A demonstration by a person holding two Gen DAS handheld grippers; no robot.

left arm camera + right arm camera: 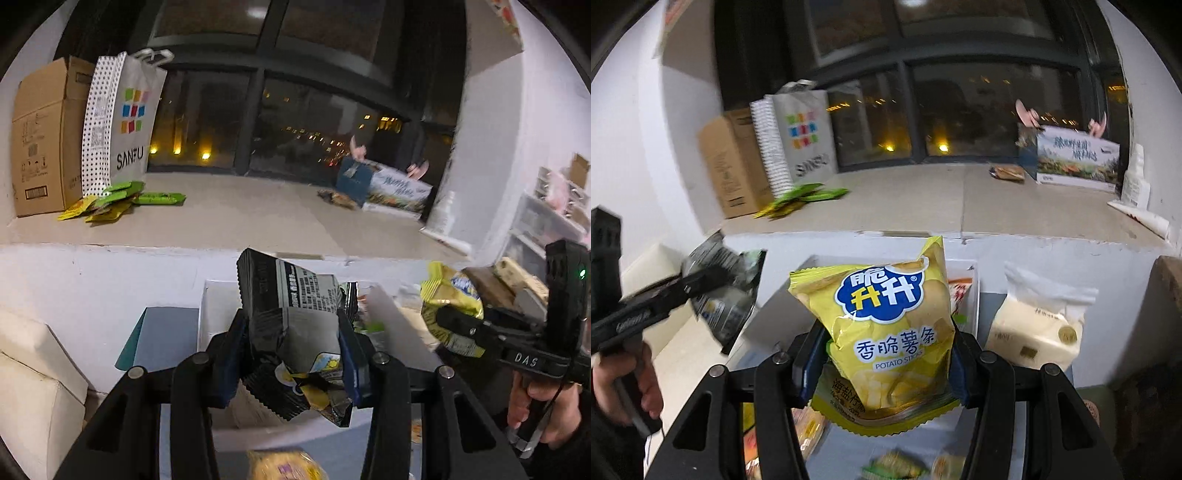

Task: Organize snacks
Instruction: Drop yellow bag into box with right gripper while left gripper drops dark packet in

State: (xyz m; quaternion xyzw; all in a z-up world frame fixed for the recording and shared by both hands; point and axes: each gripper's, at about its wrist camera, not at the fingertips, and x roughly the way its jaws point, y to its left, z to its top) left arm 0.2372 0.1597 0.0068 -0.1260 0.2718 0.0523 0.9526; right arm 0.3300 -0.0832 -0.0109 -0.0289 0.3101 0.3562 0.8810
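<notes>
Left gripper (291, 354): clamped on black snack bag (291, 314), light, crinkly.
Right gripper (886, 365): pinching yellow potato-stick bag (882, 317); contents probably fragile.

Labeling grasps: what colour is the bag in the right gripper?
Yellow, with a blue-and-white logo; the potato sticks bag shows best in the right wrist view.

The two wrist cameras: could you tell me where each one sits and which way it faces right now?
Left wrist: sits on the left gripper, facing the window ledge; its fingers clamp a black snack bag; the right gripper and hand show at right.
Right wrist: sits on the right gripper, facing the same ledge; its fingers clamp a yellow potato sticks bag; the left gripper shows at left.
Shared: cardboard box, SANFU bag, green packets, both snack bags.
</notes>
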